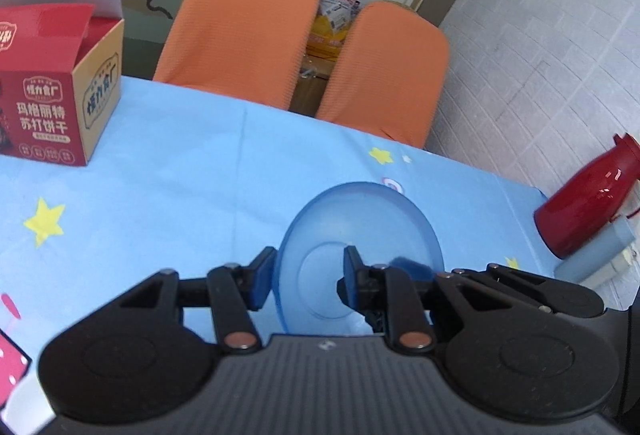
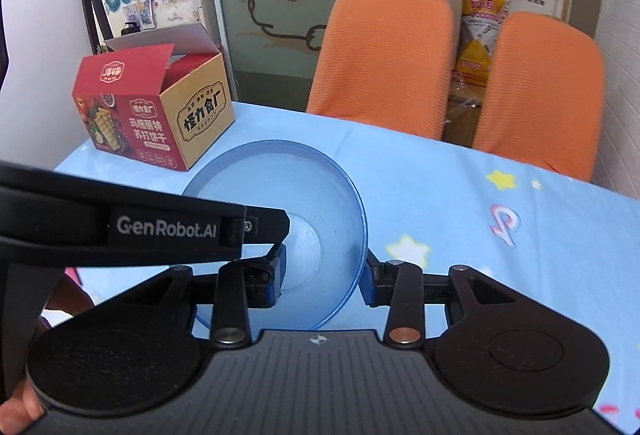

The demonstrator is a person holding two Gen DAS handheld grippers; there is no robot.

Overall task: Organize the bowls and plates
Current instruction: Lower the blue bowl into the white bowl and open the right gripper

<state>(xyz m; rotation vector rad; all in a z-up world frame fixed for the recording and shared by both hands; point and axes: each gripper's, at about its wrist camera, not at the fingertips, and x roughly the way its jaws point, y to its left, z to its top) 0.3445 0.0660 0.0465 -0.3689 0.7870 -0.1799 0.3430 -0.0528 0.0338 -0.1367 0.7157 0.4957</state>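
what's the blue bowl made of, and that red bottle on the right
Blue bowl: probably translucent plastic with a smooth, slightly matte finish; the tablecloth shows faintly through its wall. Red bottle: glossy and hard, with sharp white highlights; glass, glazed ceramic or plastic, hard to tell.

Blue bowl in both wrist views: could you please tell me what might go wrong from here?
The left gripper is shut on only the rim of the blue bowl, so it could slip or swing. The right gripper straddles the rim with an unclear grip; the two could twist the bowl. The red bottle sits close on the right, where a sideways swing could knock it.
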